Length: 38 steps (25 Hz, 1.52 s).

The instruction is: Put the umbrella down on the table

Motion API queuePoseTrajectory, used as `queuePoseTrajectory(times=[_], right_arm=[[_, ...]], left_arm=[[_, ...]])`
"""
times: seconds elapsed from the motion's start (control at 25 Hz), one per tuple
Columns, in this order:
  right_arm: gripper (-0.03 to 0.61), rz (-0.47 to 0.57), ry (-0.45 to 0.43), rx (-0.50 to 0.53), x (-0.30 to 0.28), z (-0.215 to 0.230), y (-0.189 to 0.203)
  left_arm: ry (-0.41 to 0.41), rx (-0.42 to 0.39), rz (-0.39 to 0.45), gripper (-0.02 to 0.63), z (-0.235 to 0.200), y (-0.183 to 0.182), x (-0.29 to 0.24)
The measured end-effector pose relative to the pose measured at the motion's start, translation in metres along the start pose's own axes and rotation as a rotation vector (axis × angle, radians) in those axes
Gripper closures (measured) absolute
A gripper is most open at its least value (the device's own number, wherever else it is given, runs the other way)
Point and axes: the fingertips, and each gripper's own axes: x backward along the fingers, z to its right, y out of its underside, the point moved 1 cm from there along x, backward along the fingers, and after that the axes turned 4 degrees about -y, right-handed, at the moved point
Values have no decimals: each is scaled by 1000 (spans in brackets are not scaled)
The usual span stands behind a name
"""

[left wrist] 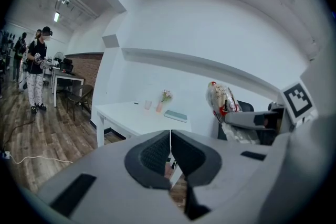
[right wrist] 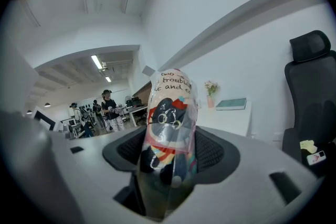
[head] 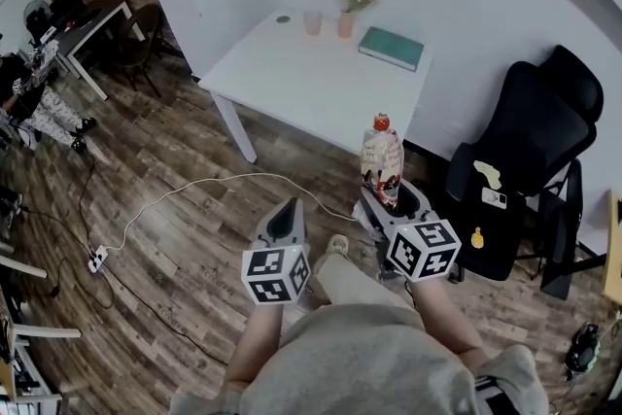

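A folded umbrella point(head: 381, 155) in a clear printed sleeve with a red tip stands upright in my right gripper point(head: 392, 199), which is shut on its lower part. In the right gripper view the umbrella point(right wrist: 170, 128) fills the gap between the dark pads point(right wrist: 215, 152) of the right gripper point(right wrist: 170, 157). My left gripper point(head: 285, 221) hangs beside it to the left, shut and empty, over the wooden floor. In the left gripper view the left gripper point(left wrist: 169, 157) has its jaws closed together, with the umbrella point(left wrist: 223, 99) to the right. The white table point(head: 292, 78) stands ahead, beyond both grippers.
On the far side of the table lie a teal book point(head: 391, 48), a small vase of flowers point(head: 347, 19) and a cup point(head: 312, 22). A black office chair point(head: 530, 151) stands to the right. A white cable point(head: 194, 190) runs across the floor. People stand far off at the left point(left wrist: 37, 68).
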Motion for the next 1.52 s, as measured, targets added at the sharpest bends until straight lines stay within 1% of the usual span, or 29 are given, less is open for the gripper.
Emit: queuePoseTrajectory(times=[0.24, 0.6, 0.8, 1.12, 1.52], right_arm=[[307, 7, -22, 11, -45, 19, -10], [307, 12, -27, 4, -119, 50, -42], [307, 5, -32, 13, -153, 69, -55], [307, -28, -29, 14, -204, 98, -66], [307, -61, -12, 16, -259, 140, -72]], left_arm=[[-19, 0, 13, 606, -17, -10, -42], [-42, 0, 10, 606, -46, -48, -108], [-54, 4, 9, 606, -55, -60, -140], [-62, 22, -6, 606, -69, -76, -189], [-52, 10, -18, 606, -75, -90, -245]])
